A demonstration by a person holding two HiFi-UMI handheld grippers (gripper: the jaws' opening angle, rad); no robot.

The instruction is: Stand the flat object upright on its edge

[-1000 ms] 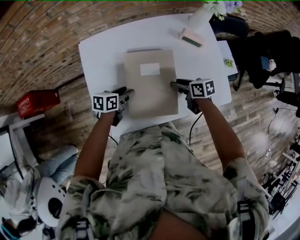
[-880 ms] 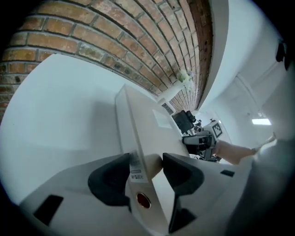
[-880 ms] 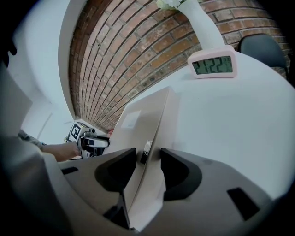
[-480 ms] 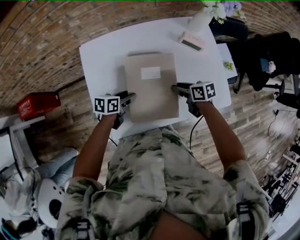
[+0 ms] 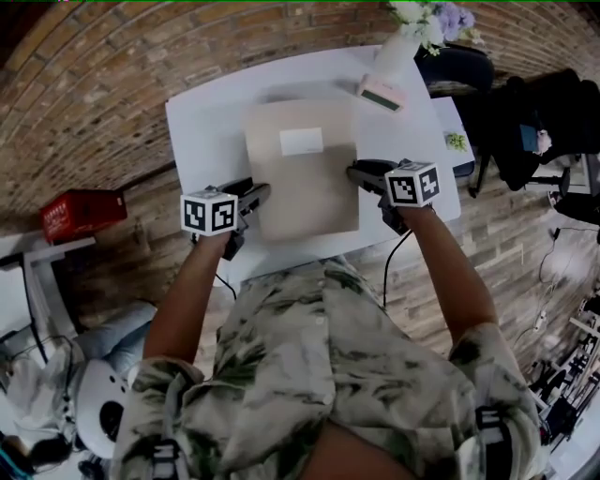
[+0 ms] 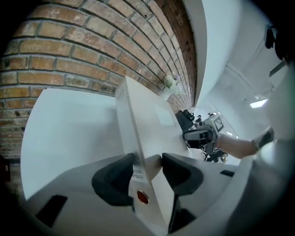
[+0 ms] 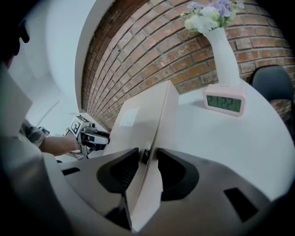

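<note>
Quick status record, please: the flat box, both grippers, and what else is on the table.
object: flat beige box with a white label, tilted, not yet upright on its edge
left gripper: clamped on the box's left edge
right gripper: jaws have just been closing, now clamped on the box's right edge
table: white, under the box
other items: digital clock and white vase of flowers, far right corner

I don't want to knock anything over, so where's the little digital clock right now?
In the head view the digital clock sits at the far right corner of the white table, at the foot of the white vase, beyond the flat box.
</note>
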